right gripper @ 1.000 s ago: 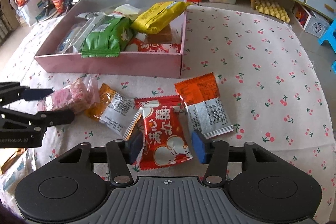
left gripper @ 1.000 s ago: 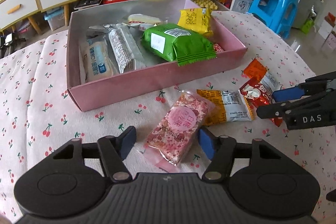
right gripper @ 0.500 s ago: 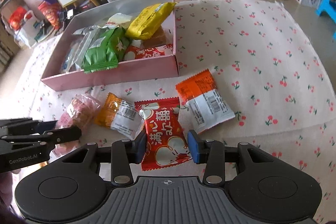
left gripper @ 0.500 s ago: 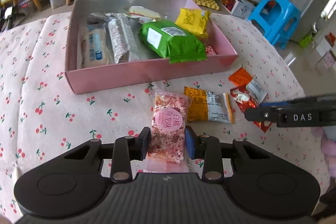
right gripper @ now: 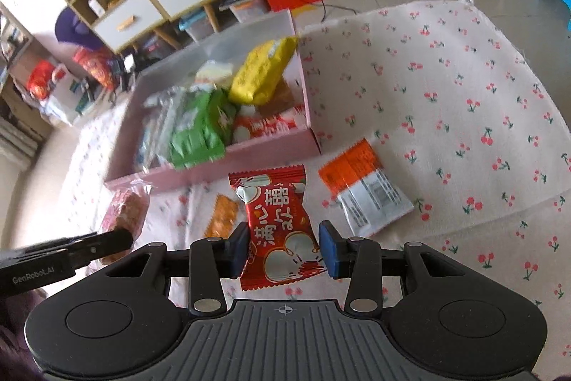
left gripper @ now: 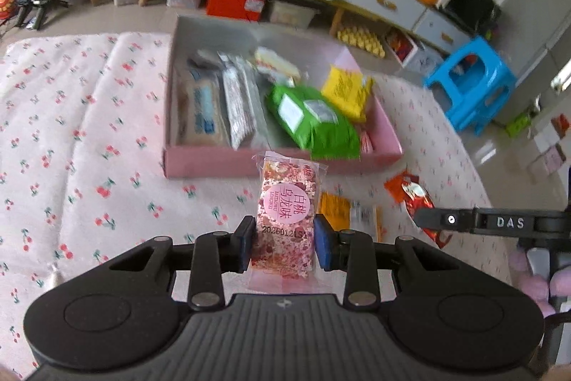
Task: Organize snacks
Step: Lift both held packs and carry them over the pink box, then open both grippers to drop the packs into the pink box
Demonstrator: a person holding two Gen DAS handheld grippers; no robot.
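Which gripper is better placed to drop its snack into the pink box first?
Roughly even, slight edge to the left gripper: its pink speckled packet already overlaps the pink cardboard box wall; the right gripper's red wrapped candy sits short of it.

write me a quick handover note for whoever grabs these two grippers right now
Left gripper: shut on the pink snack pack, lifted off the cloth.
Right gripper: shut on the red snack pack, also lifted.
Pink box: already holds the green pack, yellow pack and others.
Left on the tablecloth: the orange-and-white pack and a small orange pack.
Next, likely: drop both held packs into the box, then collect the other two.
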